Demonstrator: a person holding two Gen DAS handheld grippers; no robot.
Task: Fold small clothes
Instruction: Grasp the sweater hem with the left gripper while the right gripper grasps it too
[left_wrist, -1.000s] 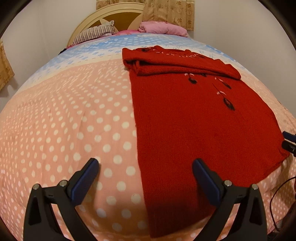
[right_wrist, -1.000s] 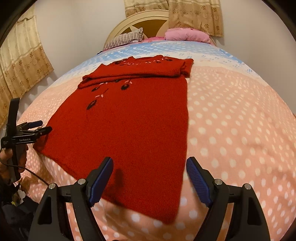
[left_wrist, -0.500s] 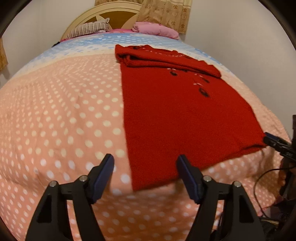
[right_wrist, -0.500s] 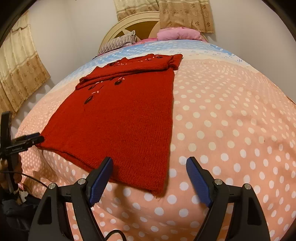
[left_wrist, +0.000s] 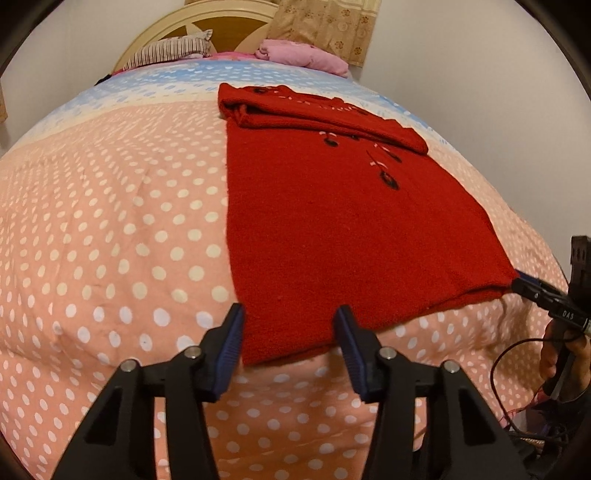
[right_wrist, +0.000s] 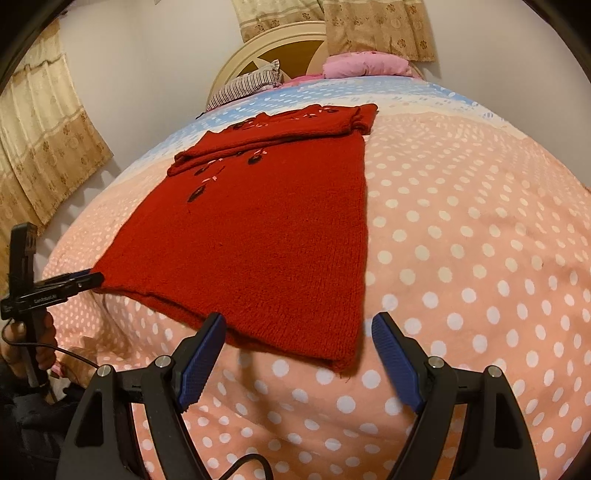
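Red knitted sweater (left_wrist: 332, 229) lies flat on the polka-dot bed (left_wrist: 110, 240), sleeves folded across its top near the pillows, hem toward us at the bed's near edge.

Left to right: our left tongs (left_wrist: 288, 343) have just been closing. A second ago they stood wide with the hem's left corner well ahead of them; now that corner sits between the blue pads, which flank the cloth without visibly pinching it yet.

Our right tongs (right_wrist: 295, 354) hang wide open, as a second ago, with the hem's right corner between the pads and nothing held.

We judge both are lining up on the hem corners to lift them and fold the hem up toward the collar.

Containers: none in view.
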